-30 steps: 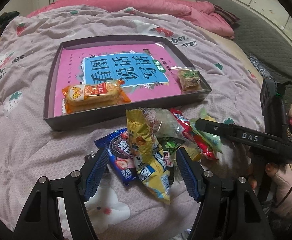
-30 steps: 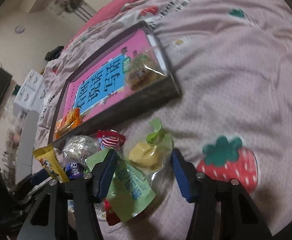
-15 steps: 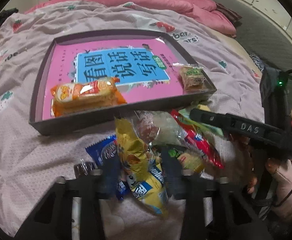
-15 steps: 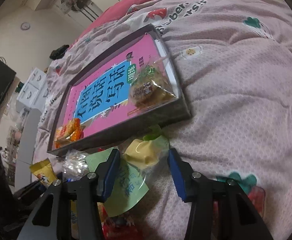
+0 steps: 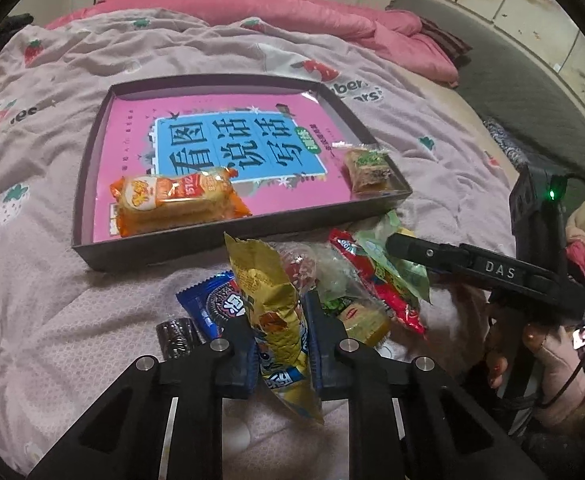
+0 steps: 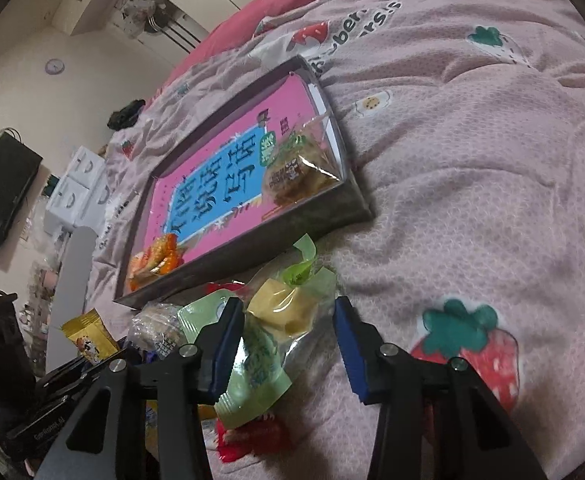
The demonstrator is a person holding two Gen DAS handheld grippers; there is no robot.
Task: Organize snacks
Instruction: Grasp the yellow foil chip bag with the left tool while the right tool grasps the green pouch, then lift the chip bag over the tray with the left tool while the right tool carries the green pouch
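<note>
A dark shallow tray (image 5: 212, 236) lined with a pink book lies on the bed. It holds an orange cracker pack (image 5: 176, 200) and a small wrapped cake (image 5: 368, 168). In front of it lies a heap of loose snacks. My left gripper (image 5: 278, 316) is closing, and its blue pads press both sides of a yellow snack packet (image 5: 268, 280) that stands up out of the heap. My right gripper (image 6: 288, 312) is also closing. A clear-wrapped yellow cake (image 6: 280, 308) sits between its pads, and the right pad is still apart from the wrapper.
Around the yellow packet lie a blue cookie pack (image 5: 208, 304), a red packet (image 5: 372, 280) and a green pouch (image 6: 252, 360). A person's hand (image 5: 540, 356) holds the right tool at the right edge. Pink strawberry-print bedding (image 6: 472, 160) stretches to the right, and a folded pink quilt (image 5: 292, 8) lies behind the tray.
My left jaws went from wide apart to closed on the yellow packet. My right jaws narrowed around the yellow cake. Both hands stayed about where they were.
</note>
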